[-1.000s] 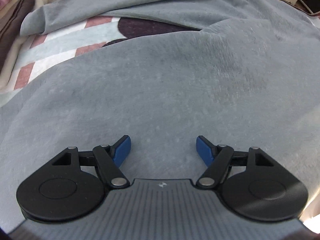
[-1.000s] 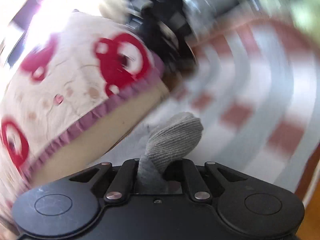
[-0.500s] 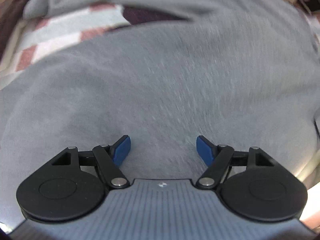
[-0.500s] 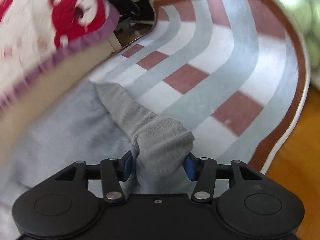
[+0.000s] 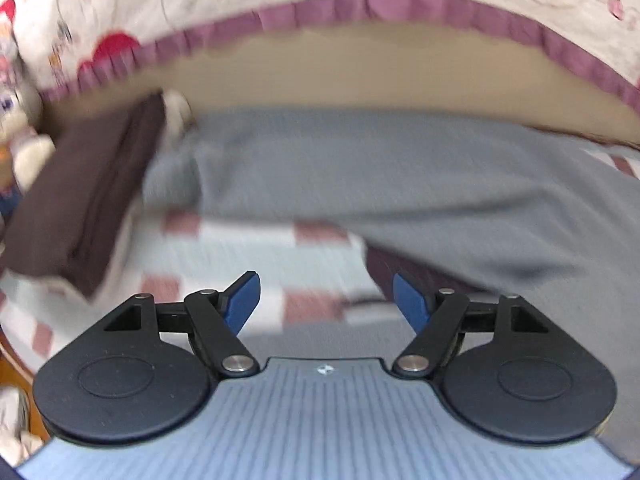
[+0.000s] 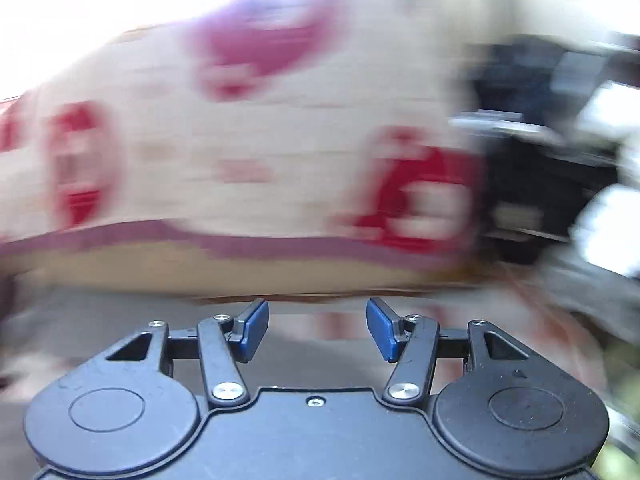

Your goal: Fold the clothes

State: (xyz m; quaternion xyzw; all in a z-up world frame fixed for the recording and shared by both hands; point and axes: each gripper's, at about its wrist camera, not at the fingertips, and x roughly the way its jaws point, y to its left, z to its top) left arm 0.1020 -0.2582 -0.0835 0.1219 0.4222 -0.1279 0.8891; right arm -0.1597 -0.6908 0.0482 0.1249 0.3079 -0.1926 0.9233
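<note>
Jaws of the left gripper stand wide apart with nothing between them. Jaws of the right gripper have just been opening and are empty too. The grey garment lies spread on the striped blanket, beside a dark folded cloth. No writing is readable; the right view is blurred.

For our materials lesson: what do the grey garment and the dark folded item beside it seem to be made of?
Grey garment: soft matte fabric, probably fleece or brushed knit; it drapes in loose folds without shine. Dark folded item: dull brown cloth, thick layered edges; motion blur hides the weave.
</note>
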